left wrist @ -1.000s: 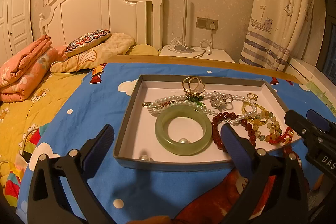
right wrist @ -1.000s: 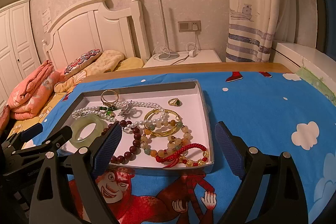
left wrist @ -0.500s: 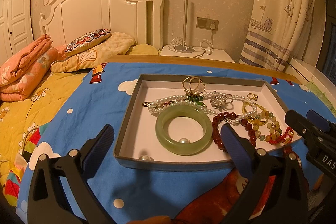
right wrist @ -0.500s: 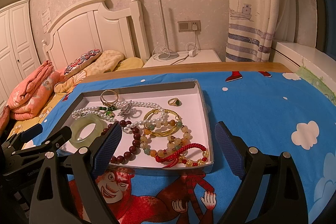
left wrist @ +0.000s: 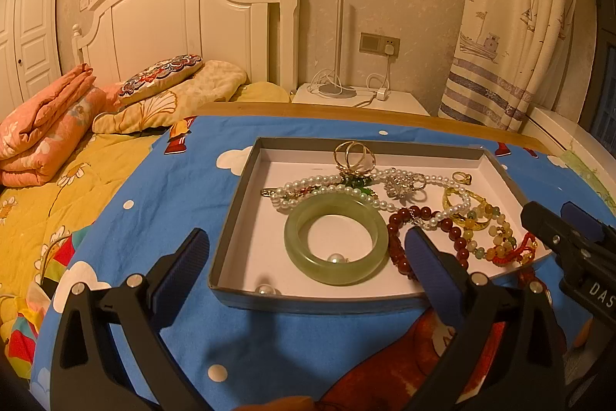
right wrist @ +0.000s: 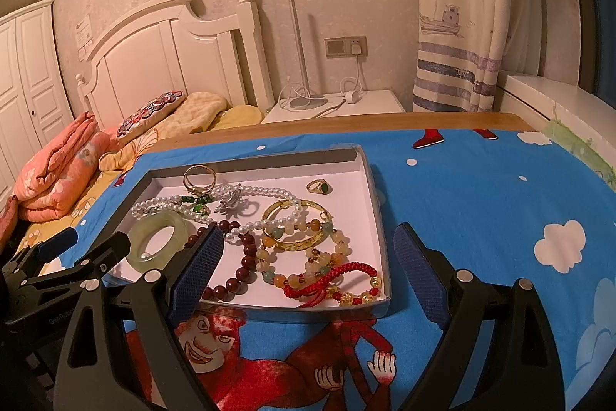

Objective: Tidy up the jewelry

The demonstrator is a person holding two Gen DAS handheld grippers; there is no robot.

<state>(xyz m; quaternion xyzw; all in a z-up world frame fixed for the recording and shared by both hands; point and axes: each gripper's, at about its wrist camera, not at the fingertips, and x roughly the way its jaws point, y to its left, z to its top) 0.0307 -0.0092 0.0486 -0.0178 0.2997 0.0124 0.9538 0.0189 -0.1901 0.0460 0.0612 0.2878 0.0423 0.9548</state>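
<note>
Hovering w/ jaws spread, empty, left gripper (left wrist: 304, 262) and right gripper (right wrist: 310, 266) face the tray (left wrist: 246, 180) mid-counter, where jade bangle (left wrist: 335, 243), pearls (right wrist: 254, 193) & beads tangle; lift pieces singly.

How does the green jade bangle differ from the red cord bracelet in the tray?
The jade bangle is one thick, smooth, pale green rigid ring; the red cord bracelet is thin braided cord carrying yellow beads. The bangle holds a clean round shape, while the cord bracelet lies loosely bent. The bangle sits at the tray's left end, the cord bracelet at its near right corner. Both lie flat in the tray, neither gripped.
</note>
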